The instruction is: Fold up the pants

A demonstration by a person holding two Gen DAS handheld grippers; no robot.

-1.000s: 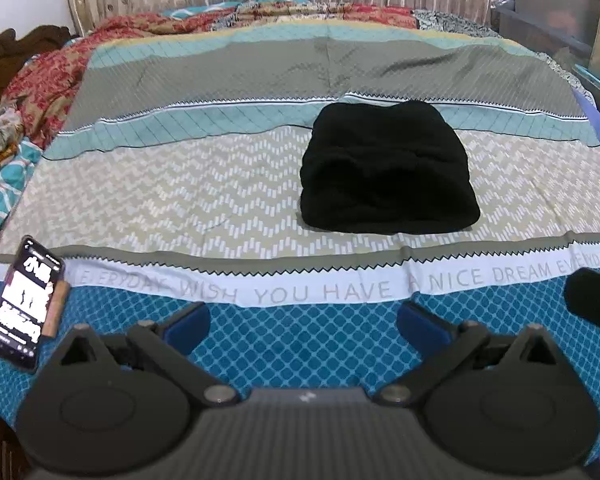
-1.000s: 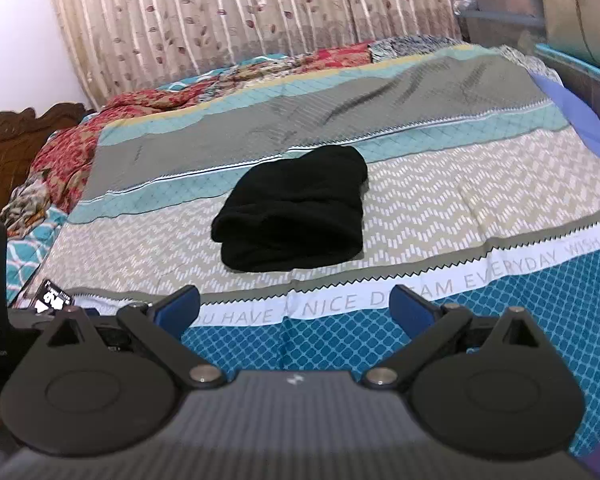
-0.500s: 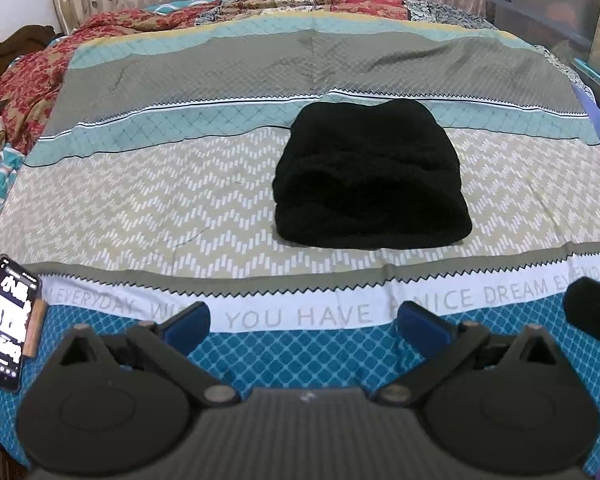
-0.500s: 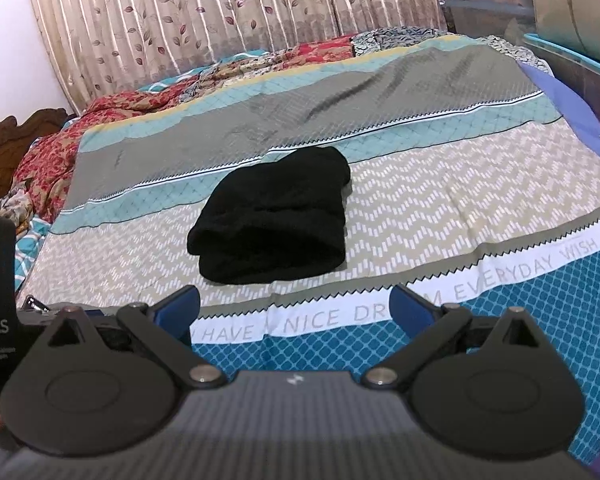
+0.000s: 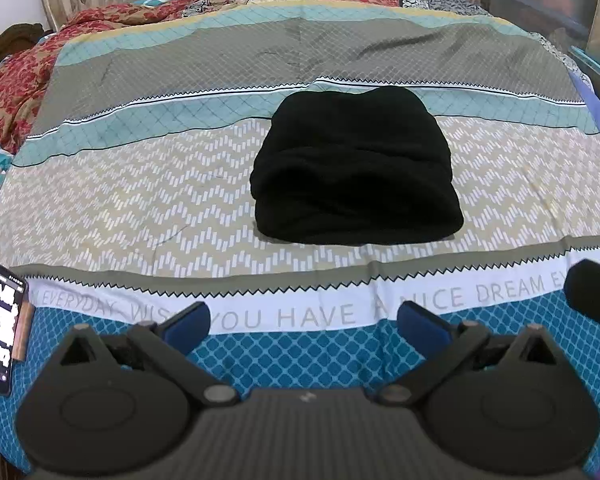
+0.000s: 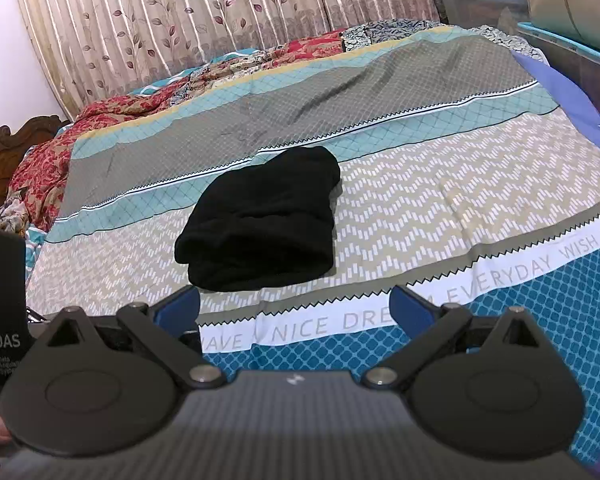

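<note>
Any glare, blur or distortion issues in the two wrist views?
Left wrist: sharp, strong fisheye bowing of the bedsheet stripes, black pants show little fold detail. Right wrist: sharp, soft even light, sheen on the curtain, corners vignetted.

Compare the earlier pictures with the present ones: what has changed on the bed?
Only the views changed. In the left wrist view, the folded black fabric pants now look larger and the black smartphone with a lit screen sits nearer the left edge. The left gripper and right gripper were open throughout; neither took hold of nor released anything. The pants stayed folded on the striped patterned bedsheet.
</note>
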